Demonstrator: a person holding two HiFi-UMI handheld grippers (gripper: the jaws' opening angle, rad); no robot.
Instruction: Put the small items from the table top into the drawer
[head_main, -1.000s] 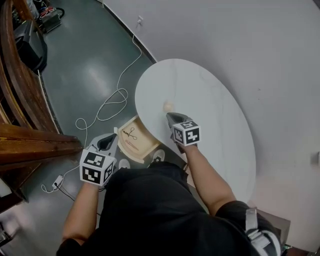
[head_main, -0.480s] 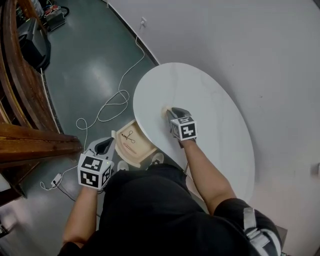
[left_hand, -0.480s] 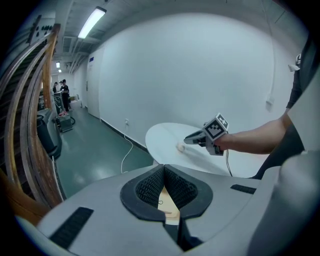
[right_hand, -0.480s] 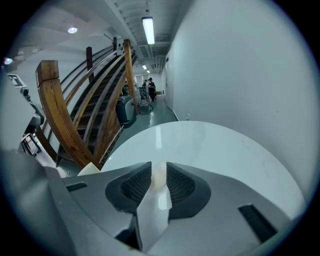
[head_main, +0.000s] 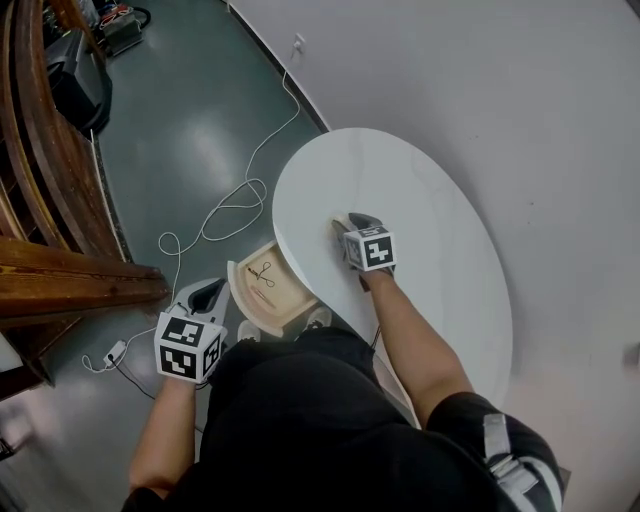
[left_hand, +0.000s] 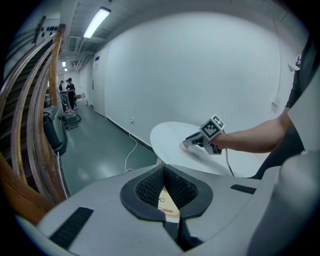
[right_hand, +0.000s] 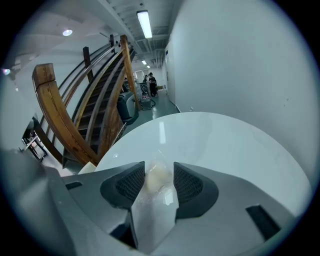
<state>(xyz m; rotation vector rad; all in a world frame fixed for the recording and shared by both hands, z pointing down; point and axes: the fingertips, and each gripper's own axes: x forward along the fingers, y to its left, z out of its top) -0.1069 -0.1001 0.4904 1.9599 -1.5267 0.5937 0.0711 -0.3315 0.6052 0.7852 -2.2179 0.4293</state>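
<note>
On the round white table (head_main: 430, 210) my right gripper (head_main: 345, 222) rests near the left edge. Its jaws are opening, one on each side of a small cream item in a clear wrapper (right_hand: 156, 176) that lies on the table top; the pads (right_hand: 187, 185) stand off it. In the head view the gripper hides most of that item. Under the table's edge a pale wooden drawer (head_main: 285, 295) stands pulled out, with small scissors (head_main: 263, 272) in it. My left gripper (head_main: 207, 295) hangs left of the drawer, shut and empty (left_hand: 163, 167).
A white cable (head_main: 225, 205) loops across the green floor left of the table. A curved wooden stair rail (head_main: 60, 150) fills the far left. The white wall (head_main: 520, 90) runs close behind the table. The person's shoes (head_main: 316, 317) stand by the drawer.
My right gripper has moved forward over the cream item, which lay clear ahead of it a second ago and now lies between its jaws. The left gripper has barely shifted.
</note>
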